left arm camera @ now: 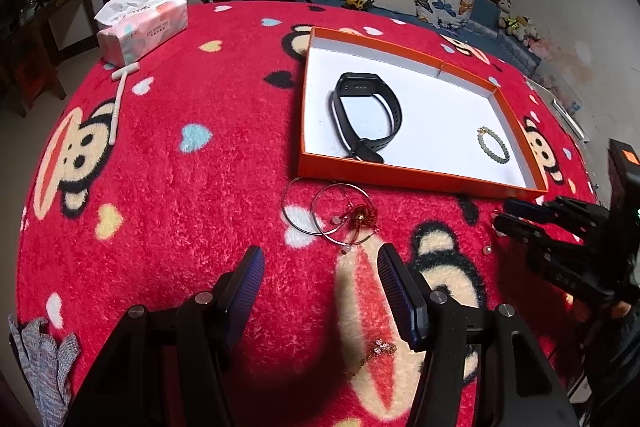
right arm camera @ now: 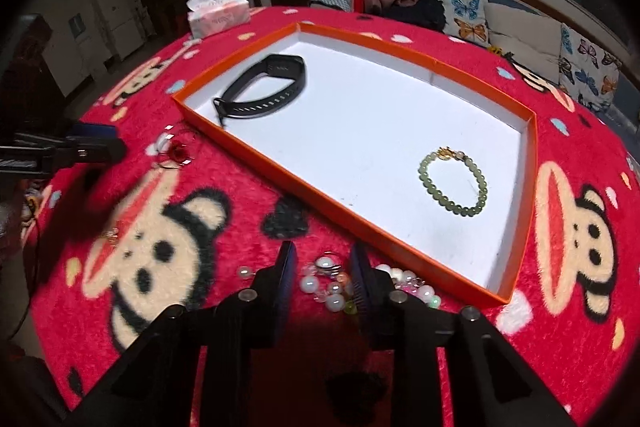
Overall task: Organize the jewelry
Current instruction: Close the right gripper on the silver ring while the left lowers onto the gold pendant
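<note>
Covering the counter [left arm camera: 168,187], a shaggy red plush cloth shows cartoon monkeys. At upper right of the left view, a shallow orange cardboard box lid [left arm camera: 416,177], white inside, holds a black rubber watch band [left arm camera: 366,115], long axis toward the lower right, and a round green bead bracelet [left arm camera: 494,145]. Thin wire hoops [left arm camera: 328,213] lie just below it. The left hand-held gripper [left arm camera: 320,273] stands spread and empty. The right hand-held gripper [right arm camera: 323,277] straddles glossy pearl beads [right arm camera: 330,285]; whether it pinches them I cannot tell.

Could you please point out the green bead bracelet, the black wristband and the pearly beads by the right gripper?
green bead bracelet [right arm camera: 480,187]: right wrist view, a bead on its right side.
black wristband [right arm camera: 286,67]: right wrist view, the flat face unit.
pearly beads [right arm camera: 335,302]: right wrist view, one large white bead.
</note>
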### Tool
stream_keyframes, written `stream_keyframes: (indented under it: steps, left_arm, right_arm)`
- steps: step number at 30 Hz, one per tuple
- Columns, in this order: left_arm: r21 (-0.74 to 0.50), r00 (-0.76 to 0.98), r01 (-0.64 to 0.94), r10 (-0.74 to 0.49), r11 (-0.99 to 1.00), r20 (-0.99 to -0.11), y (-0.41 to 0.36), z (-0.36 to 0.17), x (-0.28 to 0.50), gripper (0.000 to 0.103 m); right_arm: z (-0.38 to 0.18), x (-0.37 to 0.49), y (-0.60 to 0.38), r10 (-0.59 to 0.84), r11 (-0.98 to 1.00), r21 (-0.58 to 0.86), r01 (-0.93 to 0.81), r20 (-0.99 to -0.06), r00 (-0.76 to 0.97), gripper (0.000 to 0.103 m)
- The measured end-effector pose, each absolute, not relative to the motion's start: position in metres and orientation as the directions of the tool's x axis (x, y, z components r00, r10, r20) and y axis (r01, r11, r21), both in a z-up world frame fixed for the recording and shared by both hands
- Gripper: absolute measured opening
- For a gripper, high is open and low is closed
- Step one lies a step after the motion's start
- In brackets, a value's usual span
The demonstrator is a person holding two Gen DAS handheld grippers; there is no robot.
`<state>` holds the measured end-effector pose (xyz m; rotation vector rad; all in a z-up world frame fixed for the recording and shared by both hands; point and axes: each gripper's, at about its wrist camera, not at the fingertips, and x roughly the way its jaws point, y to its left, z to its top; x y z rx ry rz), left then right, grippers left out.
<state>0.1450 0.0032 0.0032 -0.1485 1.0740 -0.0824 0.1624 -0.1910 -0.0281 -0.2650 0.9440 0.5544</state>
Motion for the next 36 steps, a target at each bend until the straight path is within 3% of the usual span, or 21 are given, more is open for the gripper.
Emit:
stream_keyframes:
  steps: [6, 16, 36]
  left_arm:
    - [-0.163, 0.481, 0.043, -0.163, 0.986, -0.861, -0.007, 0.006, 0.141, 0.063]
    - [-0.152, 0.449, 0.167, -0.212, 0.974, -0.868, -0.047, -0.003, 0.134, 0.063]
    - [-0.079, 0.44, 0.282, -0.202, 0.956, -0.875, -0.057, -0.025, 0.085, 0.057]
  right_arm:
    - [-0.032, 0.165, -0.187, 0.315, 0.825, 0.015, -0.565, -0.842, 0.438, 0.031]
    - [-0.036, 0.164, -0.185, 0.315, 0.821, 0.012, -0.571, -0.843, 0.436, 0.021]
    - [-0.012, 0.149, -0.194, 0.401, 0.821, 0.076, -0.566, -0.782, 0.477, 0.021]
